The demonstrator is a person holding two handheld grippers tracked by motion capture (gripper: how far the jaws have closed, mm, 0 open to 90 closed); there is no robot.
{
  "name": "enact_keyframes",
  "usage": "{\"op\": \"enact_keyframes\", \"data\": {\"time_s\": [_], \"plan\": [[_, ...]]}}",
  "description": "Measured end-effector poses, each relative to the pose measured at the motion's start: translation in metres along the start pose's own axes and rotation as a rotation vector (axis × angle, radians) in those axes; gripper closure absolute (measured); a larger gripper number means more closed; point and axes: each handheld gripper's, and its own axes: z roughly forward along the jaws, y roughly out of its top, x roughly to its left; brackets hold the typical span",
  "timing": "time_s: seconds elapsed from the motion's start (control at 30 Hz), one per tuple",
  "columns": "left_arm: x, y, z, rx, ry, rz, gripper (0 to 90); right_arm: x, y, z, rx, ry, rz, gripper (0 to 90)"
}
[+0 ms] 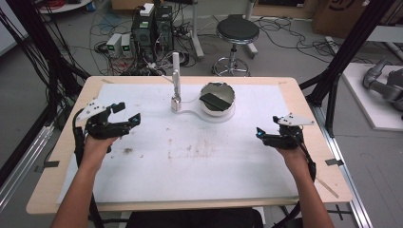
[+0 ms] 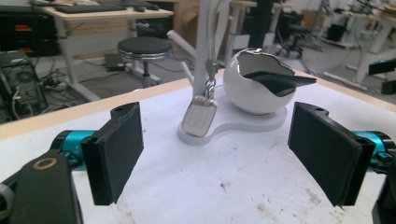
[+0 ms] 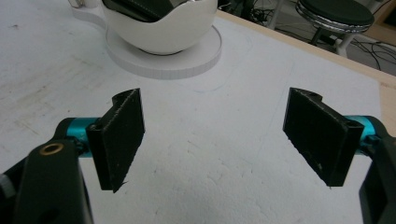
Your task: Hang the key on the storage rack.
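While a key fob (image 2: 200, 119) hung from the white stand (image 1: 175, 76) beside the bowl (image 1: 217, 99) at the far middle of the surface (image 1: 190, 161), both tongs, left (image 1: 124, 114) and right (image 1: 266, 127), sat spread and empty, well apart from it; seemingly nothing was yet begun.

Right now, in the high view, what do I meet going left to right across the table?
Left gripper → white post with the hanging key fob → white bowl holding a black flat object → right gripper.
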Motion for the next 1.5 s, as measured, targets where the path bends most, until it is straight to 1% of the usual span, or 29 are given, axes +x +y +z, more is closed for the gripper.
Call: {"op": "enact_keyframes", "data": {"time_s": [0.07, 0.13, 0.17, 0.23, 0.3, 0.37, 0.47, 0.57, 0.73, 0.83, 0.93, 1.03, 1.07, 1.23, 1.5], "plan": [[0.001, -0.012, -0.001, -0.001, 0.019, -0.022, 18.1, 0.001, 0.000, 0.000, 0.010, 0.001, -0.004, 21.1], [0.004, -0.020, -0.001, -0.009, 0.027, -0.056, 18.1, 0.000, -0.001, 0.000, 0.014, 0.002, -0.006, 21.1], [0.005, -0.024, -0.001, -0.008, 0.039, -0.061, 18.1, 0.000, -0.001, 0.001, 0.013, 0.003, 0.002, 21.1], [0.007, -0.026, 0.000, 0.007, 0.048, -0.054, 18.1, -0.001, -0.002, 0.001, 0.013, 0.004, 0.003, 21.1], [0.006, -0.028, -0.001, 0.003, 0.063, -0.044, 18.1, -0.001, -0.002, 0.003, 0.015, 0.006, 0.001, 21.1], [0.006, -0.033, -0.002, 0.010, 0.081, -0.037, 18.1, 0.000, -0.001, 0.004, 0.015, 0.004, 0.007, 21.0], [0.006, -0.037, -0.003, 0.020, 0.085, -0.046, 18.1, 0.000, -0.002, 0.004, 0.018, -0.001, 0.004, 21.1], [0.002, -0.036, -0.004, 0.015, 0.078, -0.031, 18.1, 0.001, -0.003, 0.004, 0.021, 0.000, 0.008, 21.1], [-0.001, -0.037, -0.003, 0.018, 0.067, -0.032, 18.1, 0.003, -0.002, 0.004, 0.020, -0.003, 0.003, 21.1], [-0.003, -0.037, 0.000, 0.023, 0.068, -0.039, 18.1, 0.004, -0.002, 0.004, 0.026, -0.003, 0.004, 21.1], [-0.005, -0.037, 0.003, 0.028, 0.059, -0.028, 18.2, 0.003, -0.003, 0.005, 0.029, -0.003, 0.001, 21.1], [-0.007, -0.038, 0.005, 0.031, 0.049, -0.028, 18.2, 0.001, -0.004, 0.005, 0.030, -0.006, 0.003, 21.1], [-0.008, -0.038, 0.005, 0.030, 0.049, -0.029, 18.2, 0.001, -0.004, 0.004, 0.028, -0.006, 0.011, 21.1], [-0.011, -0.039, 0.006, 0.029, 0.043, -0.022, 18.2, 0.000, -0.004, 0.002, 0.023, -0.011, 0.018, 21.1], [-0.011, -0.040, 0.007, 0.029, 0.033, -0.033, 18.2, -0.001, -0.005, 0.002, 0.022, -0.010, 0.024, 21.1]]}}
